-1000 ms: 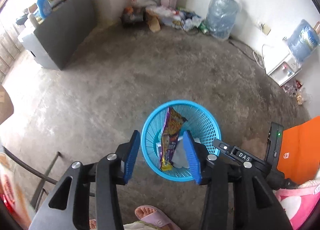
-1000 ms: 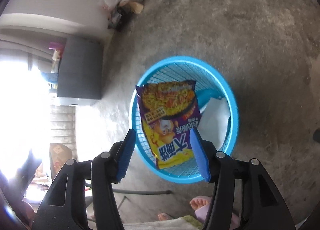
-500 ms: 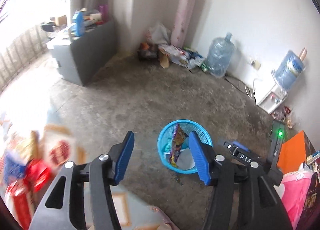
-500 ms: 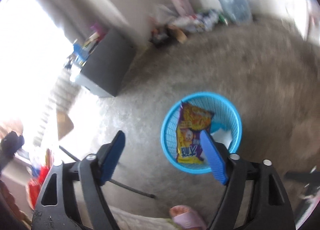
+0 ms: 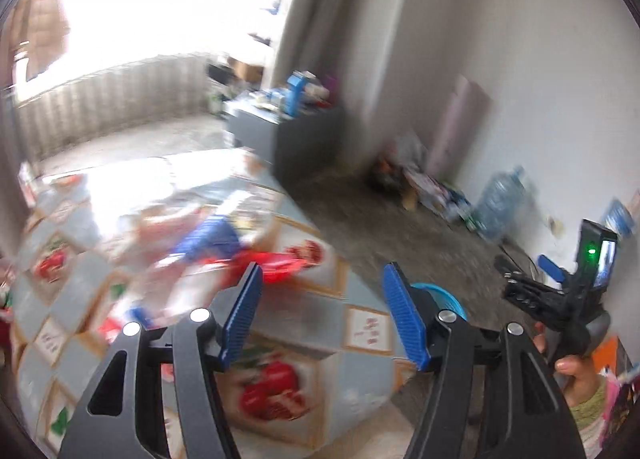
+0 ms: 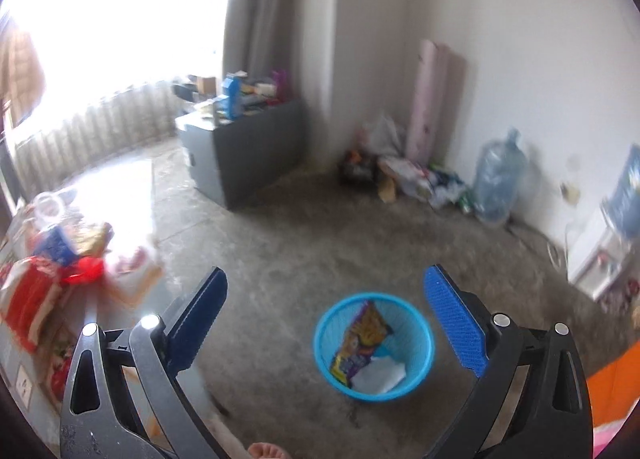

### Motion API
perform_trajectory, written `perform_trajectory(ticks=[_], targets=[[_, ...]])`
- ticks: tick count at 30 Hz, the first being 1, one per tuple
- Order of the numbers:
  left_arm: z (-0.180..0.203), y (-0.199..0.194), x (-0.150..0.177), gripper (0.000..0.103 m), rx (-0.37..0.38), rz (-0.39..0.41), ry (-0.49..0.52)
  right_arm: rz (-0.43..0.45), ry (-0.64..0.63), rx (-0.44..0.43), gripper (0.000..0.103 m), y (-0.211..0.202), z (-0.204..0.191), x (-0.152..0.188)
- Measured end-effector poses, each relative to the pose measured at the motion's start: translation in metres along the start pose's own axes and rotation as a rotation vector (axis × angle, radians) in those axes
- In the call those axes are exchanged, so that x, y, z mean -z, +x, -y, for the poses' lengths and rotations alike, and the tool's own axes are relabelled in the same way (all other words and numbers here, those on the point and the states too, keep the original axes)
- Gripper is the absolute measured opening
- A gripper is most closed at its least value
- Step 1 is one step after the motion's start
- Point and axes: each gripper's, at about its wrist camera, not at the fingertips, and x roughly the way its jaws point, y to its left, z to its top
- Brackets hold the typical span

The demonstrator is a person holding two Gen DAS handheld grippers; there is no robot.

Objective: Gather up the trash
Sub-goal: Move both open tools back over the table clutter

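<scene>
1. Your right gripper (image 6: 326,317) has its fingers spread wide and still parting, with nothing between them. That suits a hand that has no load and is free for the next piece.
2. The blue basket (image 6: 374,347) stands upright on the concrete floor, below and between your right fingers. Its open mouth faces up, so anything let go above it should fall in.
3. In it a yellow and purple snack packet (image 6: 360,341) leans against the wall, with a white crumpled paper (image 6: 380,375) at its foot. The packet looks like glossy, thin film; the basket is lattice plastic, round and tapering.
4. Your left gripper (image 5: 322,311) is about half open and widening, and it too is empty. It points at the surface, which carries a cloth of grey squares printed with red fruit (image 5: 280,387).
5. Just beyond your left fingers lies the remaining trash: a red wrapper (image 5: 276,265) and a blue packet (image 5: 210,237), both badly blurred. They seem soft and crinkly, so I judge a pinch on an edge will serve.
6. In the left view, only the basket's rim shows, behind the right-hand finger, and your other hand appears at the far right.
</scene>
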Motion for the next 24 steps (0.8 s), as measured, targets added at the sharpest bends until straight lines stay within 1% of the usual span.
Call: perform_trajectory(ticks=[1,3,5,8,12,16,18,20,21,23,24], targets=[[-0.008,-0.008,0.002,0.061,-0.015,0.014,-0.014,0.008,-0.014,-0.017,0.095,-0.003,-0.003,-0.002],[-0.032,-0.027,0.009,0.061,-0.050,0.043,-0.061,0.033,-0.024,-0.079,0.095,-0.015,-0.007,-0.009],[-0.048,-0.038,0.012,0.061,-0.075,0.060,-0.093,0.072,0.000,-0.177,0.095,-0.028,-0.006,-0.016],[-0.074,-0.053,0.016,0.061,-0.112,0.084,-0.133,0.108,0.051,-0.296,0.095,-0.037,-0.007,-0.024],[-0.096,-0.060,0.014,0.061,-0.129,0.114,-0.167,0.102,0.073,-0.407,0.095,-0.040,-0.023,-0.037],[-0.112,-0.059,0.012,0.061,-0.112,0.140,-0.192,0.035,0.086,-0.557,0.095,-0.029,-0.045,-0.048],[-0.117,-0.048,0.009,0.061,-0.100,0.140,-0.210,-0.009,0.093,-0.641,0.092,-0.025,-0.061,-0.049],[-0.126,-0.037,0.009,0.060,-0.082,0.131,-0.229,-0.061,0.094,-0.708,0.083,-0.019,-0.081,-0.049],[-0.130,-0.030,0.008,0.055,-0.076,0.124,-0.234,-0.095,0.095,-0.748,0.081,-0.014,-0.093,-0.049],[-0.136,-0.016,0.007,0.050,-0.062,0.109,-0.239,-0.170,0.113,-0.810,0.071,-0.004,-0.112,-0.048],[-0.139,-0.010,0.006,0.045,-0.062,0.104,-0.240,-0.222,0.127,-0.852,0.070,0.005,-0.125,-0.047]])
